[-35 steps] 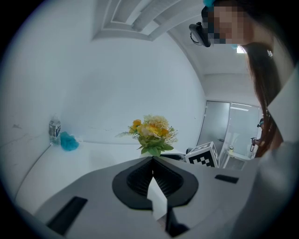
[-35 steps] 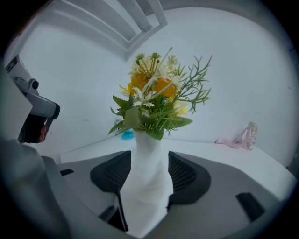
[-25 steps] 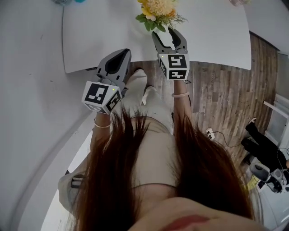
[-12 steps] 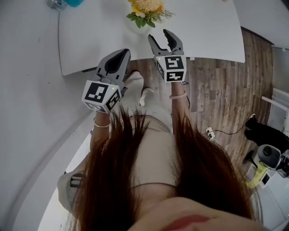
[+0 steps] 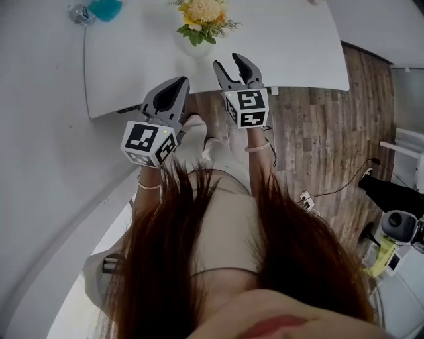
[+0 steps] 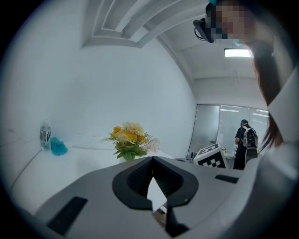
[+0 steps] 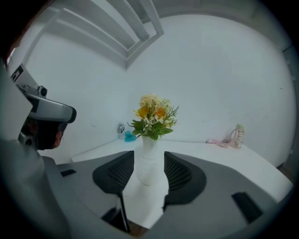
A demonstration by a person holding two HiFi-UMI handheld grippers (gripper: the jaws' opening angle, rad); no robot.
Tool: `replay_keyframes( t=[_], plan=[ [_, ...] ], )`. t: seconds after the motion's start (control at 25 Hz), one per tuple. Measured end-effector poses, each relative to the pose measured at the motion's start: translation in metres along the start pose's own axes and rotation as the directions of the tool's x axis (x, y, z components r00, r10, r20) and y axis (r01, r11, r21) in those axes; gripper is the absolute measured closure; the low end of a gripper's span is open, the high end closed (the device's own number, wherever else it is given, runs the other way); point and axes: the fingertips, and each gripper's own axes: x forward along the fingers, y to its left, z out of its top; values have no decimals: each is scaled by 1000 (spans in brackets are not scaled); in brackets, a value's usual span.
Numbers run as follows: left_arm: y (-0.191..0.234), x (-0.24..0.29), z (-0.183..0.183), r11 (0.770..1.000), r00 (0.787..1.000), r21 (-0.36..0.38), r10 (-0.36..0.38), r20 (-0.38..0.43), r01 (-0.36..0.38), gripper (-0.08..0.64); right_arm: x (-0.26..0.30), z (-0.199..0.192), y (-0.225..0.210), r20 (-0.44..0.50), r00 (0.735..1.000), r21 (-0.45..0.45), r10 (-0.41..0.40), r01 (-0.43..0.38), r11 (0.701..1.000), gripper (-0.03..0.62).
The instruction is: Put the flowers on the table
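Right gripper hangs just off the tabletop's near edge, its jaws wide but closing, with nothing between them. The vase lines up beyond them, apart from both pads. Left gripper is closed and empty, also short of the near edge. The flowers stand upright in the vase, set in from the near edge, so the task looks done. The risk now is a knock. The bouquet looks top-heavy on a narrow vase, and a gripper swinging forward could tip it over or push it along the tabletop.
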Motion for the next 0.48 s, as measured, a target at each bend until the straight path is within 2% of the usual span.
replay_keyframes(
  t=[0.48],
  plan=[
    [-23, -3, 2, 1000, 1000, 5, -3, 24, 3, 557, -34, 2, -8, 10, 1000, -13, -17, 17, 1000, 429]
  ],
)
